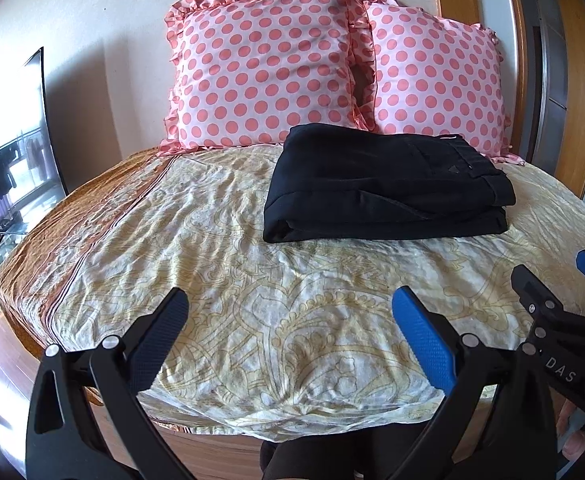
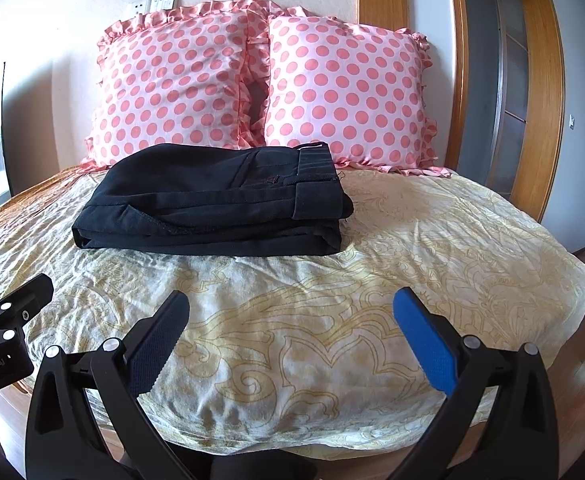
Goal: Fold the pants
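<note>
The black pants [image 1: 388,184] lie folded in a compact stack on the bed, near the pillows; they also show in the right wrist view [image 2: 216,204]. My left gripper [image 1: 290,304] is open and empty, held above the near part of the bed, well short of the pants. My right gripper [image 2: 290,306] is open and empty too, also short of the pants. The right gripper shows at the right edge of the left wrist view [image 1: 552,280]. Part of the left gripper's body shows at the left edge of the right wrist view; its fingertips are cut off there.
The bed has a cream and yellow patterned sheet [image 1: 220,280] with an orange border. Two pink polka-dot pillows [image 1: 264,68] [image 2: 348,92] lean on the wall behind the pants. A TV screen [image 1: 16,152] stands left; a wooden door frame [image 2: 540,92] stands right.
</note>
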A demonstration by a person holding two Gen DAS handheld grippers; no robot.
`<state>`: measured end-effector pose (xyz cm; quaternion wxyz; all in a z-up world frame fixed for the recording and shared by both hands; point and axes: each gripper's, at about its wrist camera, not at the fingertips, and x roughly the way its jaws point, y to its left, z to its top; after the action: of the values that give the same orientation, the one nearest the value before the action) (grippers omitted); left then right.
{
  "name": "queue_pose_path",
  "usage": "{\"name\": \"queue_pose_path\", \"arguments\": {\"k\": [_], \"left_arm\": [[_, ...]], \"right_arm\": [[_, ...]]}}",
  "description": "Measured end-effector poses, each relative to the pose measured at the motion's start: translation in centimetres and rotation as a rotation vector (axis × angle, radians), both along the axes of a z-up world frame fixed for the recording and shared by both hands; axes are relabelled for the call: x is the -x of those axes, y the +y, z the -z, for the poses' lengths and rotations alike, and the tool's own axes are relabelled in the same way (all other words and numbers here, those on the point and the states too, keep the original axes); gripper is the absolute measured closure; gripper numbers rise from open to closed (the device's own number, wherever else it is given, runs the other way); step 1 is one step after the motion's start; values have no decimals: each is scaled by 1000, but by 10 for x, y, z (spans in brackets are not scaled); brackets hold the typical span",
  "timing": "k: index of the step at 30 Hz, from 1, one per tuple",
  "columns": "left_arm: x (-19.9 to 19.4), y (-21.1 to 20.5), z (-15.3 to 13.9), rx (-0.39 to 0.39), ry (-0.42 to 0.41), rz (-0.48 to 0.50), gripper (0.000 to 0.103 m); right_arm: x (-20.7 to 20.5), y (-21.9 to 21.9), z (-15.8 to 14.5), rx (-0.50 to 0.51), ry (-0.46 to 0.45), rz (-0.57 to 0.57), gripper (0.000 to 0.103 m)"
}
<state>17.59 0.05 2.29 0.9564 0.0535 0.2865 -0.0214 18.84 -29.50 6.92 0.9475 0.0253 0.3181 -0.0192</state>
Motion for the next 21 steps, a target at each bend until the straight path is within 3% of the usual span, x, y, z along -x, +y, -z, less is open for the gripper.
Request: {"name": "queue_pose_path", "arguments": {"k": [21], "left_arm": [[-1,0,0,2,1,1,2]], "right_arm": [[-2,1,1,3,7,-4,1]]}}
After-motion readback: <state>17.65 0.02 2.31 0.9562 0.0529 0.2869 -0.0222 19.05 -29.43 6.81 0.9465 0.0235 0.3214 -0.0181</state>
